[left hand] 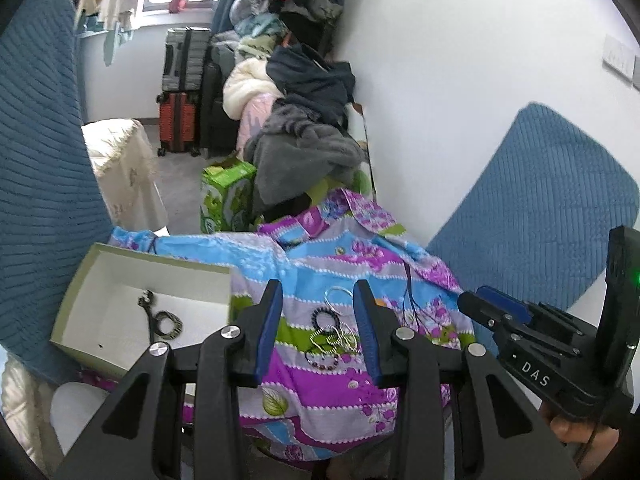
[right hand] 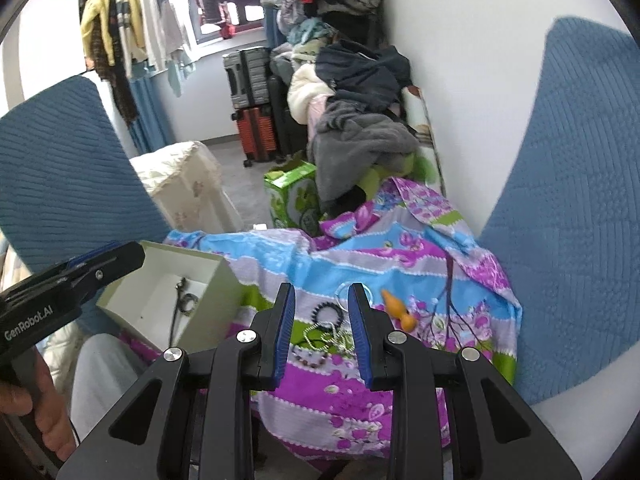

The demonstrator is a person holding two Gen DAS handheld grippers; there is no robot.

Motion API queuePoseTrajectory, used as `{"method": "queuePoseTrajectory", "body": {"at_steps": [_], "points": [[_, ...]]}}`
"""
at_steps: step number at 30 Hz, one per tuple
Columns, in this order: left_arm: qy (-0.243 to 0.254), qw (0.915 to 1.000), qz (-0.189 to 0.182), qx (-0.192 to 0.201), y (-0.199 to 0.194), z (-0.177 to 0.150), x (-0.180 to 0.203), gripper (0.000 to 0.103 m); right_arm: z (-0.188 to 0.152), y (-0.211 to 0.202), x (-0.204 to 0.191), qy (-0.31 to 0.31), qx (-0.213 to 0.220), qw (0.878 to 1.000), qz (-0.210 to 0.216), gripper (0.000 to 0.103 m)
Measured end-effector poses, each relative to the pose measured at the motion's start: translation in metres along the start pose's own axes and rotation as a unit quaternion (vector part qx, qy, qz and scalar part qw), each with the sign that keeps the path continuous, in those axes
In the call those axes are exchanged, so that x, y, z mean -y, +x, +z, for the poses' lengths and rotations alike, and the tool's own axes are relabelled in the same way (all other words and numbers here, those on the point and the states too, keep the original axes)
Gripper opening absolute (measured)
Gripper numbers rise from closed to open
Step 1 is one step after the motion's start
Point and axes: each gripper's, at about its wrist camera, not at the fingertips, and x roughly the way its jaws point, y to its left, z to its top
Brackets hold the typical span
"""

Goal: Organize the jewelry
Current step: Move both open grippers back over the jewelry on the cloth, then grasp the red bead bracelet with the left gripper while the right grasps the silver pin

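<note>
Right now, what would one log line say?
left gripper: open, empty | right gripper: open, empty | jewelry pile: on floral cloth | box: some pieces inside

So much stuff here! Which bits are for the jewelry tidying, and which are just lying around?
For the job:
- heap of bracelets and rings on the flowered cloth
- open box, a few pieces already inside
- left tool and right tool, both open

Just lying about:
- piled clothes
- suitcases
- green carton
- orange object
</note>
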Motion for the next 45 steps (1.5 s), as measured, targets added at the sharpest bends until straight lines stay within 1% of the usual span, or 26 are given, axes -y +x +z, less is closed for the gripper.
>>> {"method": "queuePoseTrajectory", "body": {"at_steps": [3, 7, 13, 16, 20, 26, 30, 33, 36, 40, 42, 45], "points": [[0.007, 1.0000, -0.006, -0.003, 0.011, -0.007, 0.006, 0.037, -0.010, 0.003, 0.011, 0.010, 0.002, 1.000, -0.009, 0.025], [0.001, 0.9999, -0.014, -0.009, 0.029, -0.016, 0.008, 0.037, -0.027, 0.012, 0.021, 0.018, 0.002, 1.000, -0.024, 0.025], [0.006, 0.9994, -0.015, -0.030, 0.053, -0.031, 0.013, 0.037, -0.049, 0.026, 0.031, 0.019, -0.001, 0.999, -0.029, 0.025], [0.007, 0.9985, -0.015, -0.052, 0.069, -0.039, 0.013, 0.037, -0.059, 0.034, 0.036, 0.023, 0.004, 0.999, -0.044, 0.025], [-0.003, 0.9962, -0.016, -0.086, 0.095, -0.053, 0.007, 0.037, -0.071, 0.051, 0.041, 0.023, -0.002, 0.999, -0.049, 0.025], [-0.022, 0.9907, -0.012, -0.134, 0.129, -0.073, -0.004, 0.037, -0.097, 0.087, 0.054, 0.038, -0.038, 0.998, -0.036, 0.025], [-0.037, 0.9852, -0.025, -0.165, 0.152, -0.085, -0.008, 0.037, -0.113, 0.111, 0.063, 0.053, -0.064, 0.996, -0.025, 0.025], [-0.039, 0.9828, -0.025, -0.179, 0.166, -0.092, -0.008, 0.037, -0.118, 0.127, 0.069, 0.063, -0.080, 0.995, -0.020, 0.025], [-0.038, 0.9801, -0.020, -0.194, 0.179, -0.099, -0.007, 0.037, -0.121, 0.142, 0.076, 0.082, -0.094, 0.992, -0.003, 0.025], [-0.045, 0.9765, -0.023, -0.209, 0.192, -0.106, -0.008, 0.035, -0.125, 0.159, 0.079, 0.089, -0.115, 0.989, 0.005, 0.025], [-0.047, 0.9747, -0.021, -0.218, 0.199, -0.109, -0.008, 0.031, -0.127, 0.165, 0.081, 0.094, -0.123, 0.988, 0.008, 0.025], [-0.053, 0.9731, -0.018, -0.224, 0.207, -0.113, -0.008, 0.030, -0.127, 0.172, 0.084, 0.095, -0.126, 0.987, 0.008, 0.025]]}}
